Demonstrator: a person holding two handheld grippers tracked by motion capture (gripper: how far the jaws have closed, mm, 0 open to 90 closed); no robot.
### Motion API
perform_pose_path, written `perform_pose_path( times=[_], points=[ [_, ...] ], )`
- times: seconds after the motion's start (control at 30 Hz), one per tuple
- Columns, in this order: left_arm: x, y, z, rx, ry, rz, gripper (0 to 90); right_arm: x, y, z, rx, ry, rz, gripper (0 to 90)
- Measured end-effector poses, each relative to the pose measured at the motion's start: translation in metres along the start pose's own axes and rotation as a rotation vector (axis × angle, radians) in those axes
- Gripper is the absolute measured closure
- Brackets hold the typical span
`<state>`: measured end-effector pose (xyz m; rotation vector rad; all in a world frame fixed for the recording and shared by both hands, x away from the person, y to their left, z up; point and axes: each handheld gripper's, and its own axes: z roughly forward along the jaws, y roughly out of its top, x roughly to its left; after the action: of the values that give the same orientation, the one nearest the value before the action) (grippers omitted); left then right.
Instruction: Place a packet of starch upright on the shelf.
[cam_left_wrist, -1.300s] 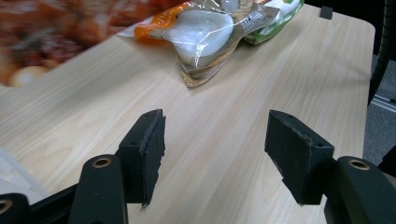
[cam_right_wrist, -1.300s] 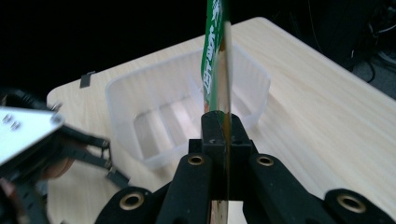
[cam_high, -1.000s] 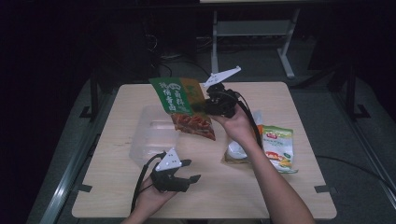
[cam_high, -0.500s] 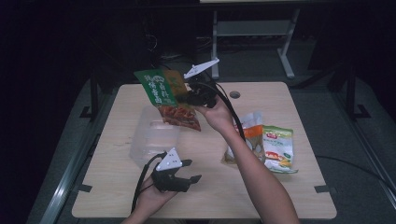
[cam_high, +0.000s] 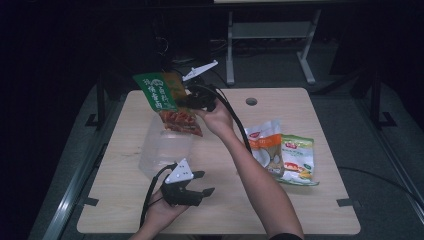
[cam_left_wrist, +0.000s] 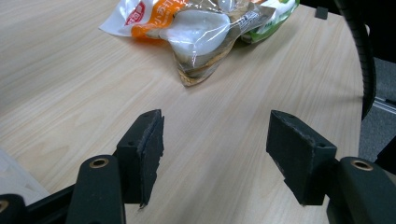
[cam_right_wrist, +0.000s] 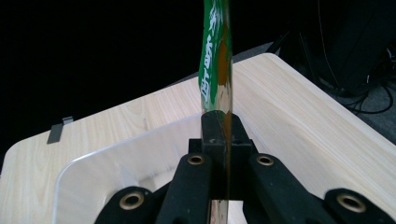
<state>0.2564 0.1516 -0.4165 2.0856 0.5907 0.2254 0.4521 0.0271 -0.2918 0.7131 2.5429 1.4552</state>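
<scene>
The green snack packet (cam_high: 165, 102) hung in the air above the far left part of the table, over the far end of the clear plastic container (cam_high: 165, 150). Its upper part was green with pale lettering, its lower part clear, showing reddish food. It was tilted, seen edge-on in the right gripper view (cam_right_wrist: 215, 60). The container stood empty, open side up.

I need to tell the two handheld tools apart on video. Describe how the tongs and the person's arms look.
Both are alike: the left tongs and right tongs have black bodies, two black flat-padded jaws with brass-coloured pivot pins, a pale grey three-cornered plate on top and a trailing black cable. The forearms are bare; a dark sleeve edge shows on the right arm.
</scene>
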Motion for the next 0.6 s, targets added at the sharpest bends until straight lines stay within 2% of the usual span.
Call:
perform_pose_path(
  times=[0.27, 0.5, 0.6],
  points=[
    [0.001, -0.001, -0.003, -0.010, 0.007, -0.014, 36.1, -0.007, -0.004, 0.028, -0.009, 0.009, 0.037, 89.8],
    [0.002, -0.002, -0.005, -0.007, 0.015, 0.000, 36.1, -0.011, -0.013, 0.045, -0.017, 0.020, 0.059, 89.8],
    [0.001, -0.002, -0.005, -0.007, 0.018, 0.004, 36.0, -0.013, -0.020, 0.050, -0.027, 0.024, 0.087, 89.9]
  ],
)
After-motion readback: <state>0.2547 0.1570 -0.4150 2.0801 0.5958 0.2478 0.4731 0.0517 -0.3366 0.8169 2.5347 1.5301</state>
